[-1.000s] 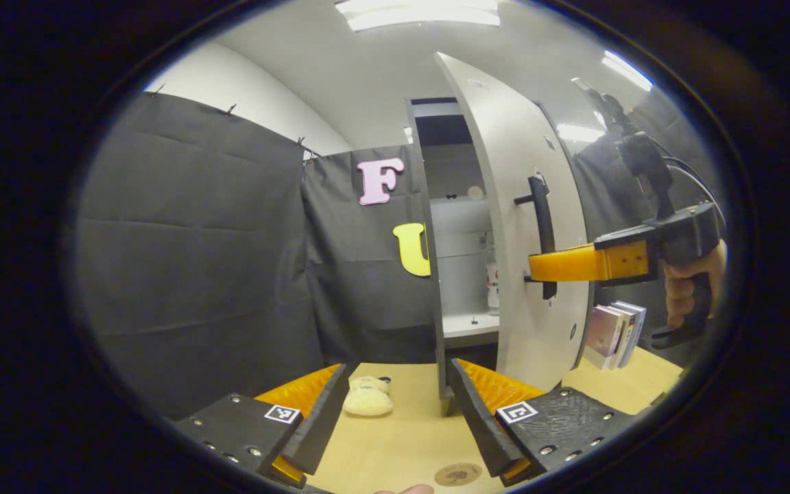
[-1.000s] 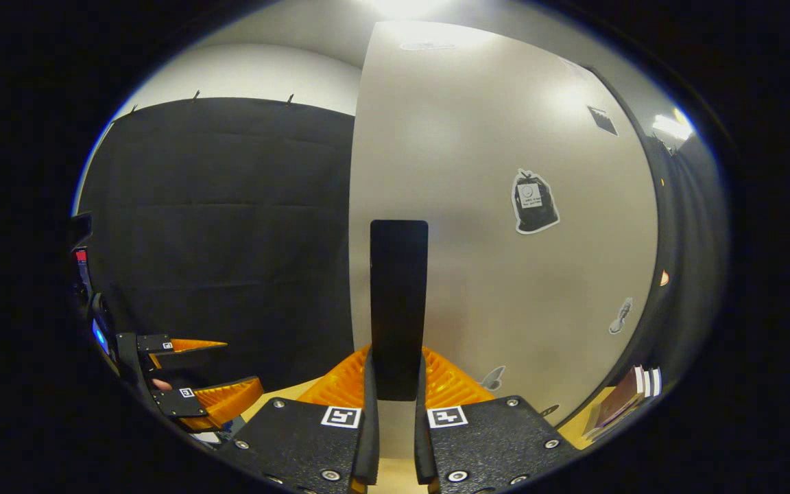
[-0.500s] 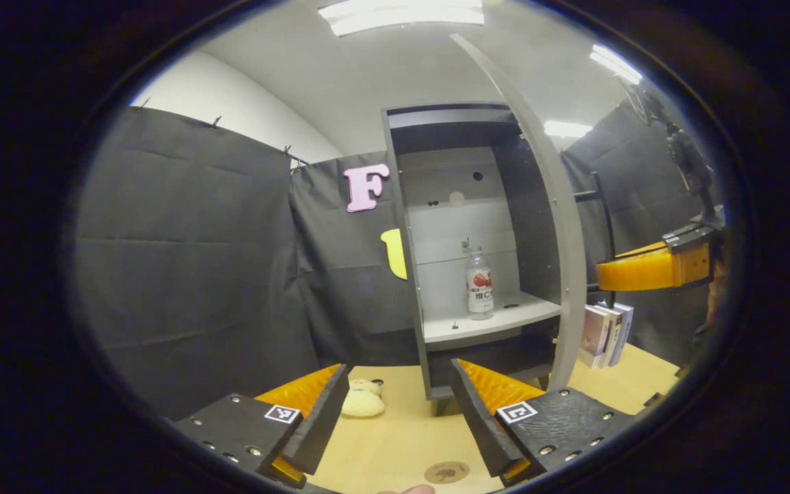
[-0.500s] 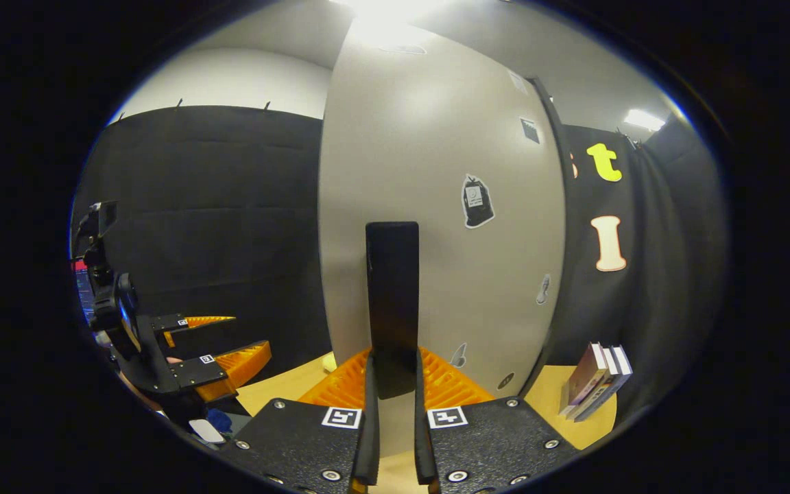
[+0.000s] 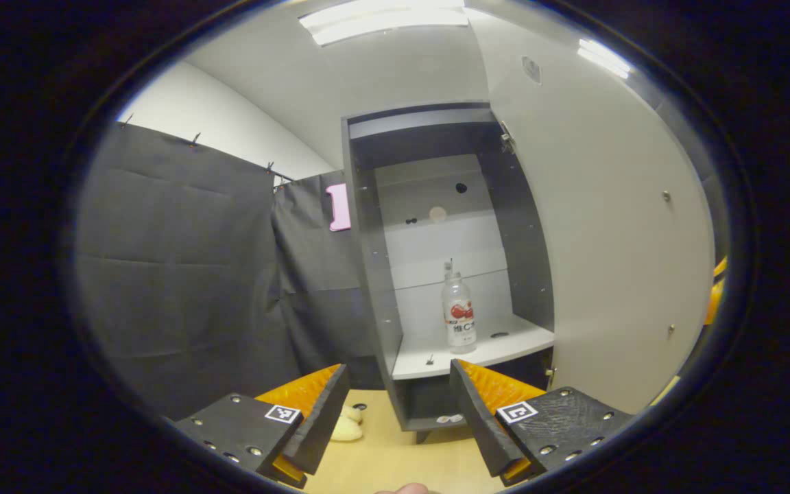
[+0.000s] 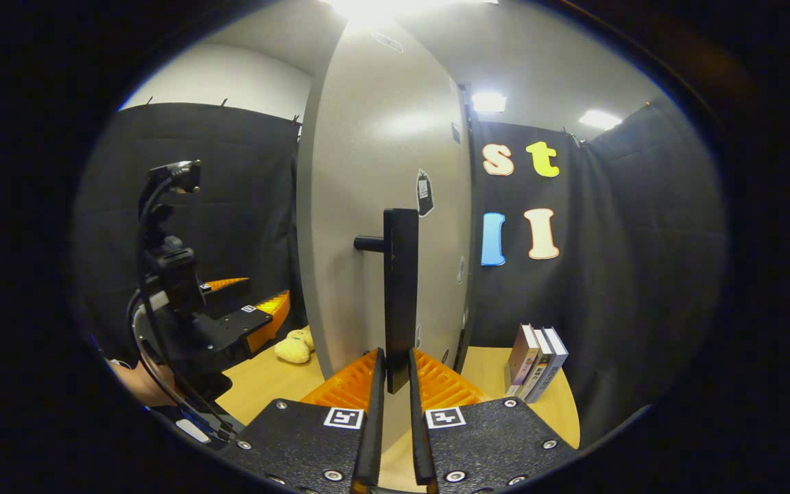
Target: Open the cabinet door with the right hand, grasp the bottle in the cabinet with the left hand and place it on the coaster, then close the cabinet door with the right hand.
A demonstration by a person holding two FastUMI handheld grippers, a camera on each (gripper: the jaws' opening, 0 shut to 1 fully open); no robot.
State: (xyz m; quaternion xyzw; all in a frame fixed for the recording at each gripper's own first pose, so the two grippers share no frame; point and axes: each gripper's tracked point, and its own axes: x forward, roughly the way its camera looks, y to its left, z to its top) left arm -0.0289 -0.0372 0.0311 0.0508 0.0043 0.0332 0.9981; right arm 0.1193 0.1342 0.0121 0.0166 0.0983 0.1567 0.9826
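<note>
Your left gripper has jaws apart with nothing between them; the bottle stands upright on the cabinet shelf, ahead and just above the gap. Your right gripper is clamped on the door handle, door swung open.

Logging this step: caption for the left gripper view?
Open left tongs face the bottle on the shelf, door swung wide.

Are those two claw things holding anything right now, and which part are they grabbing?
The right gripper grips the cabinet door's black handle near its lower end. The left gripper is open and holds nothing; the bottle stands on its shelf.
</note>
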